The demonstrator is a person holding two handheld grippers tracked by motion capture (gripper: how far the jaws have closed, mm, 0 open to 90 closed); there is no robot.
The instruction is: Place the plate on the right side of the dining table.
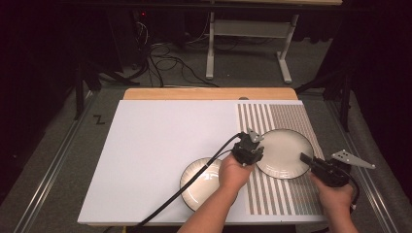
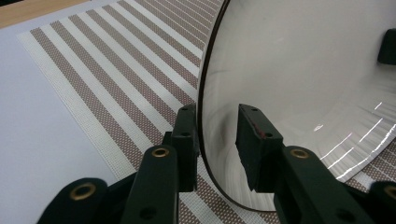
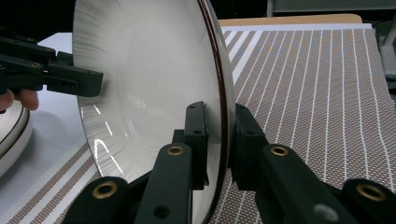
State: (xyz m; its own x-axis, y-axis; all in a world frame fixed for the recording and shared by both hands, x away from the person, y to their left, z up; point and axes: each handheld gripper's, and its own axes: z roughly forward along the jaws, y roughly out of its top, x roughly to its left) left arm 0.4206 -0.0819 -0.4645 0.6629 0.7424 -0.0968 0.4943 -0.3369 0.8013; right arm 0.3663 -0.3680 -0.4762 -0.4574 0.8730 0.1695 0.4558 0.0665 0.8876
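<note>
Both jaw pairs pinch the black-rimmed plate [image 1: 284,153] at opposite rim edges: glazed, slippery, breakable, rigid; I keep grips level.

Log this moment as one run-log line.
left hand-held gripper: shut on plate rim | right hand-held gripper: shut on opposite rim | second plate: beside striped placemat

The plate [image 1: 284,153] is round and shallow, off-white with fine ribbed lines around its inner wall and a thin dark line along its rim; it sits over the striped mat [image 1: 296,121] at the right of the table, its glossy inside facing up and catching streaks of light; in the gripper views its rim stands between black jaws at two opposite edges. A second plate [image 1: 197,187] of the same make lies flat on the white surface just to its left, nearer the person.
</note>
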